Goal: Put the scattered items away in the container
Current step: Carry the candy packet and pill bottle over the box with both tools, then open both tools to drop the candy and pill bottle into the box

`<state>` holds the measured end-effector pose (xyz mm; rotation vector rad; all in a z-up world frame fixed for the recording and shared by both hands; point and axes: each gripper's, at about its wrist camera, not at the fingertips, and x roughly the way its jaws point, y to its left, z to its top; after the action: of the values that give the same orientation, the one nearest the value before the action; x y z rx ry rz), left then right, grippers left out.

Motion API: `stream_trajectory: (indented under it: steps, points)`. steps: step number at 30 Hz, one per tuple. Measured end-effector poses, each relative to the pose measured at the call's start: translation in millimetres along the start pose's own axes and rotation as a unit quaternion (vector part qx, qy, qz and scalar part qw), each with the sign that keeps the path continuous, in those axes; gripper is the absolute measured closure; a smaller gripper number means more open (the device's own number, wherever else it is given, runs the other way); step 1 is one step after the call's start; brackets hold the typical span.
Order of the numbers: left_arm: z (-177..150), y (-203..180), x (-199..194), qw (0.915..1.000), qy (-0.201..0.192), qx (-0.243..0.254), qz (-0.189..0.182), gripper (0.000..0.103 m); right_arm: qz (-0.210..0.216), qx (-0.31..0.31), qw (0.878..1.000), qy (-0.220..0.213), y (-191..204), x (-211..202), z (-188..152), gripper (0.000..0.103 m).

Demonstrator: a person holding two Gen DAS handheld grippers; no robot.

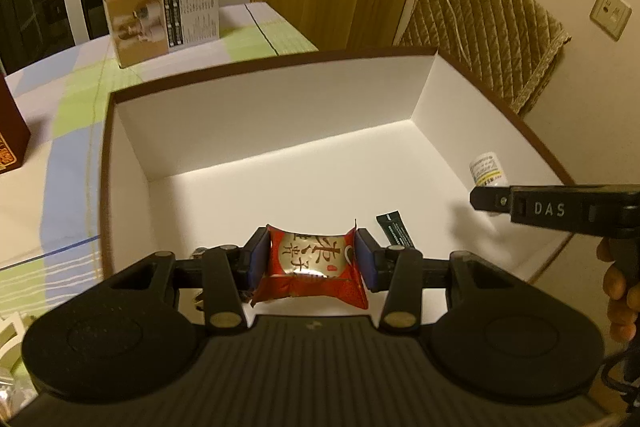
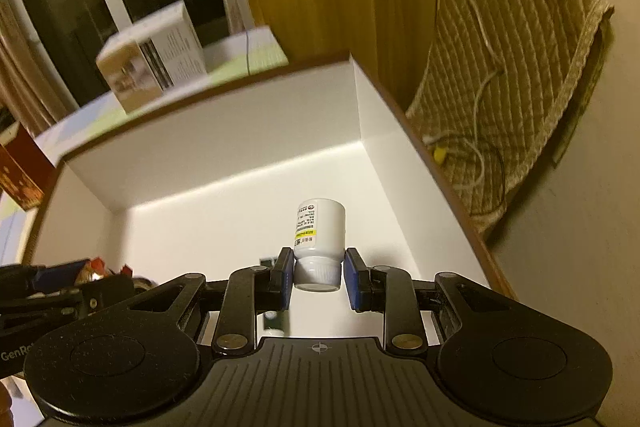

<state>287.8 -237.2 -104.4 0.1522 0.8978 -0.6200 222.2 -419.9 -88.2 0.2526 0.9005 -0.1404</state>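
Left hand-held gripper pinches a red packet over the box, low near six o'clock. Right hand-held gripper has its pads beside a white bottle's cap; the right pad shows a gap, so whether it grips I cannot tell. Best to lower each item near the floor before letting go, well apart. A dark sachet lies inside, half hidden; its print is unreadable.
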Motion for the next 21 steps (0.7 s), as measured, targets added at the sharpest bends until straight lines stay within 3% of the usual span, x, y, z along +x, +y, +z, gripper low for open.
stream_trajectory:
  steps: [11,21]
  points:
    - [-1,-9,30,0.9995,0.031,0.005,0.002,0.061,-0.012,0.002,0.999,0.046,-8,22,4,0.074]
    - [0,-13,32,0.9987,0.047,0.011,0.015,0.057,-0.012,-0.007,0.998,0.053,-2,27,5,0.074]
